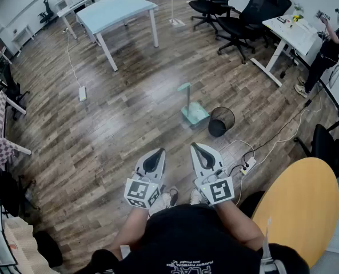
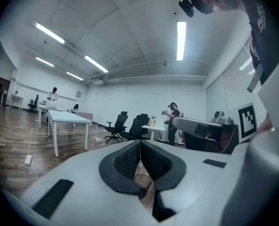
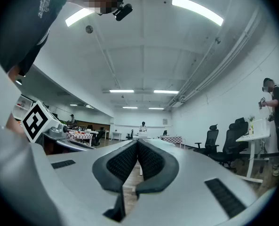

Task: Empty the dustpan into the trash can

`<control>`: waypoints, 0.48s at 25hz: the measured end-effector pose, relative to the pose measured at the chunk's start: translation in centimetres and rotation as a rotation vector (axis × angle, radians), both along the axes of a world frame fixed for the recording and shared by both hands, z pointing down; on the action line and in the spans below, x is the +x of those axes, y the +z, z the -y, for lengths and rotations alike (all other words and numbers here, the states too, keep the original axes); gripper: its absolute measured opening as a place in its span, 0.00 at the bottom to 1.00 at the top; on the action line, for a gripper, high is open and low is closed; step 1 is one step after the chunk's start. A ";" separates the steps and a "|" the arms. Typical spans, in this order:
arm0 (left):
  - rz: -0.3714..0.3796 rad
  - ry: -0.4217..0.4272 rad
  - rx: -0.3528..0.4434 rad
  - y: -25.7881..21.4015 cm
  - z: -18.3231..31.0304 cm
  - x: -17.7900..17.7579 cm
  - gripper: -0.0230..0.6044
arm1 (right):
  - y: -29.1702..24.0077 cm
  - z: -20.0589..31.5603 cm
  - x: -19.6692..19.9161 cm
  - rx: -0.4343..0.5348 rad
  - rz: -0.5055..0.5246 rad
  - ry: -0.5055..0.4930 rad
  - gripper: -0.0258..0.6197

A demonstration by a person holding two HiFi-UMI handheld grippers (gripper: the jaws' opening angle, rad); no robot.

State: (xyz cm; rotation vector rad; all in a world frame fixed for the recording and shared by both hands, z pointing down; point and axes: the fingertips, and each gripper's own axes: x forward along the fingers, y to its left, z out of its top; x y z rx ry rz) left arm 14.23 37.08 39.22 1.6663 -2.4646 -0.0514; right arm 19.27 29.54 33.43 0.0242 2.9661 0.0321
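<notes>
The dustpan [image 1: 192, 111] is pale teal, with a shallow pan flat on the wooden floor [image 1: 112, 136] and a slim upright handle ending in a short crossbar. It stands in the open middle of the room, just left of the black mesh trash can [image 1: 221, 121], the two almost touching. Both sit well ahead of the person.

The left gripper [image 1: 159, 152] and right gripper [image 1: 195, 146] are held side by side close to the person's body, each clenched with its ribbed pads pressed together on nothing.

Bare floor lies between the grippers and the dustpan. A white power strip [image 1: 248, 165] and its cables [image 1: 283, 131] trail right of the can, beside a round yellow table [image 1: 303, 204]. Farther off are a light blue table [image 1: 116, 10], black office chairs [image 1: 240, 16], a white desk [image 1: 289, 34] and a person [image 1: 329, 53] standing by it.
</notes>
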 end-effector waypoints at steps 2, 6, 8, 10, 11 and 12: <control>0.001 0.018 0.006 -0.1 0.9 1.1 0.07 | 0.1 0.1 0.6 0.010 0.006 -0.018 0.08; -0.035 0.031 0.039 -0.3 2.7 2.8 0.07 | 0.8 0.8 1.9 0.021 -0.003 -0.034 0.08; -0.032 0.029 0.043 -0.4 3.4 3.3 0.07 | 0.8 1.3 2.6 0.019 -0.002 -0.038 0.08; -0.015 0.022 0.032 -0.4 3.7 3.6 0.07 | 1.0 1.9 3.1 0.020 -0.005 -0.045 0.08; -0.008 0.015 0.025 -0.3 3.9 3.7 0.07 | 1.1 2.4 3.3 0.021 -0.009 -0.048 0.08; -0.004 0.007 0.018 -0.3 4.1 3.6 0.07 | 1.2 2.9 3.5 0.024 -0.016 -0.051 0.08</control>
